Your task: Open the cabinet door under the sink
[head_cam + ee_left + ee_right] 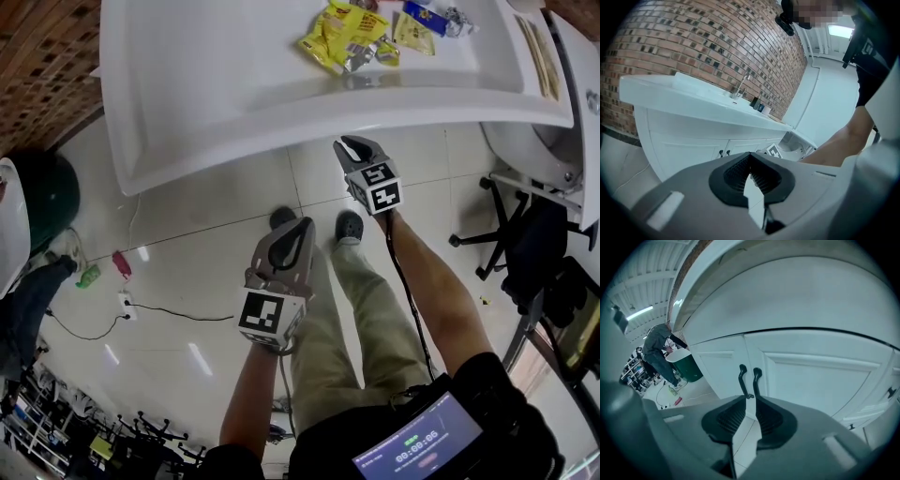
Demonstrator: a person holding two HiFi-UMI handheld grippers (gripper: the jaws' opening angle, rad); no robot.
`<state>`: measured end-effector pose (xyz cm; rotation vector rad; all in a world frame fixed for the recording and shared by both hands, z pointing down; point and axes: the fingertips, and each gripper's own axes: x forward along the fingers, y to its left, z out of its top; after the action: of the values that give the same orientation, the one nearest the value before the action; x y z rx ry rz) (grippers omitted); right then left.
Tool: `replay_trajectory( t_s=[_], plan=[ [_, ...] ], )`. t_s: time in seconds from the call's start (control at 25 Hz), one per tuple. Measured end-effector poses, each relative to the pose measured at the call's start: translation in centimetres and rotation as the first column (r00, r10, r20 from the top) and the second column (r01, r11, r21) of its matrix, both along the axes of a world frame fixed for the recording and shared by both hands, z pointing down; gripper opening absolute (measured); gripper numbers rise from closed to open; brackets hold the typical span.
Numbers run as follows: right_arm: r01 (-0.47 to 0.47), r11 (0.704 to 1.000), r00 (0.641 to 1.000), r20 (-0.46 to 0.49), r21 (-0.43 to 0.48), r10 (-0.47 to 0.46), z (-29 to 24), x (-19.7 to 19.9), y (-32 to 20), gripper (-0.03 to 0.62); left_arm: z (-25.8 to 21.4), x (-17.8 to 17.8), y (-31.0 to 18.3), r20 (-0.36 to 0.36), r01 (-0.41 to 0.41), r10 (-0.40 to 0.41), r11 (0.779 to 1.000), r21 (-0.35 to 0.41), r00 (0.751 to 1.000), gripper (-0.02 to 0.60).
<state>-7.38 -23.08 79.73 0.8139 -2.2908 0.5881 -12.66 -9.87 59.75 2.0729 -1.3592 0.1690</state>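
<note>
While both arms (441, 300) reach forward, right hand-held gripper (749, 399), barely parted, faces door handles (756, 376); left hand-held gripper (750, 157) closed.

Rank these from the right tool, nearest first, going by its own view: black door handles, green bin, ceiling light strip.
1. The black door handles: straight ahead of the right tool, on the white cabinet doors.
2. The green bin: to the left, on the floor beyond the cabinet's end.
3. The ceiling light strip: far upper left, overhead.
</note>
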Motion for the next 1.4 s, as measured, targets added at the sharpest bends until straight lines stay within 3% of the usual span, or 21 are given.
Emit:
replay_trajectory(
  t_s=[0.28, 0.76, 0.84, 0.96, 1.08, 1.4],
  plan=[
    [-0.057, 0.998, 0.998, -0.018, -0.022, 0.057, 1.8, -0.4, -1.6, 0.054, 0.0, -0.8, -0.4, -0.023, 0.003, -0.003, 1.000, -0.012, 1.000, 0.017],
    [-0.052, 0.999, 0.996, -0.074, -0.003, 0.052, 3.3, -2.0, -2.9, 0.067, 0.4, -3.0, 0.4, -0.010, 0.020, -0.020, 0.999, -0.035, 1.000, 0.017],
    [-0.055, 0.998, 0.996, -0.069, 0.000, 0.055, 3.3, -2.4, -3.1, 0.067, 0.5, -2.9, 0.9, -0.002, 0.009, -0.009, 0.998, -0.064, 1.000, 0.017],
    [-0.064, 0.998, 0.994, -0.086, 0.007, 0.064, 3.1, -2.7, -3.6, 0.061, 0.5, -2.6, 1.2, -0.007, 0.012, -0.012, 0.999, -0.035, 1.000, 0.017],
    [-0.057, 0.998, 0.990, -0.127, 0.000, 0.057, 3.3, -2.6, -3.7, 0.046, 0.7, -2.1, 1.7, -0.003, -0.002, 0.002, 0.997, -0.075, 1.000, 0.017],
    [-0.027, 1.000, 0.992, -0.124, -0.014, 0.025, 3.5, -2.4, -2.6, 0.041, 0.5, -1.1, 2.4, -0.008, -0.009, 0.008, 0.998, -0.068, 1.000, 0.017]
  ],
)
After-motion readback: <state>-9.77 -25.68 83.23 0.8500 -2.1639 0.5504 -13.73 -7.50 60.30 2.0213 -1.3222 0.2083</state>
